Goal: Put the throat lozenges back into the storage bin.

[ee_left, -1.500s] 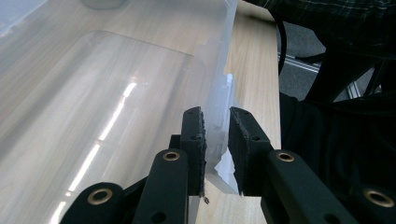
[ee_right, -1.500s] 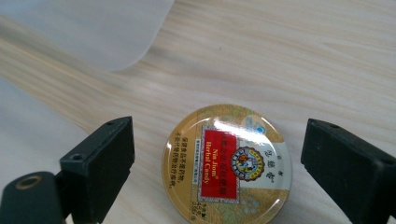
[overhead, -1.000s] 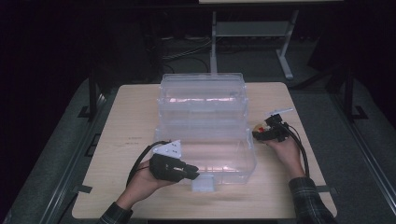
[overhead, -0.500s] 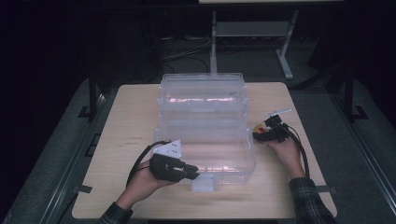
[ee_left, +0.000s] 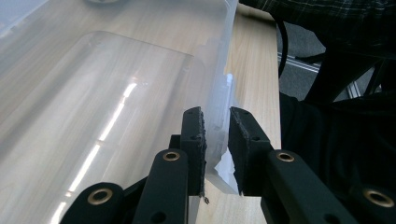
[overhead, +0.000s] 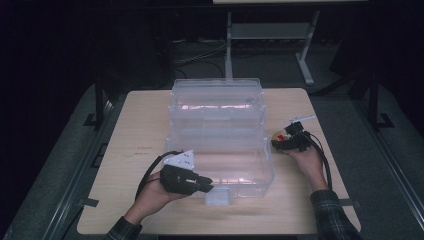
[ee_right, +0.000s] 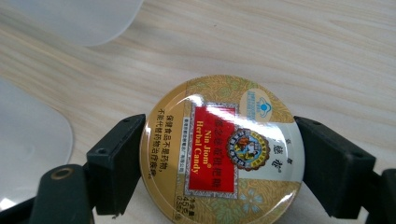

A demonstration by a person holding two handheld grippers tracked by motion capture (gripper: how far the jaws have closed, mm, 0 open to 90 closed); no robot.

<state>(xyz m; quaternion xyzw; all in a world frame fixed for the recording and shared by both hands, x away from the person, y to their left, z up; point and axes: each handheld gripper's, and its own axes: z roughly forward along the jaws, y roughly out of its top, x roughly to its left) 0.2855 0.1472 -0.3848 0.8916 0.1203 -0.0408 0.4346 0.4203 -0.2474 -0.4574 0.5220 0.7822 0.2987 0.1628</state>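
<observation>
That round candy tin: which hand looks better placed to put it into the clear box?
Right. The right gripper already clamps the candy tin between both jaws, just beside the clear plastic box. The left gripper is busy pinching the box's front wall.

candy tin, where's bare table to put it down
Bare wood lies left of the clear box, out to the table edge, and along the near edge in front of it. It is crowded on the right, where the right gripper holds the candy tin beside the box.
</observation>
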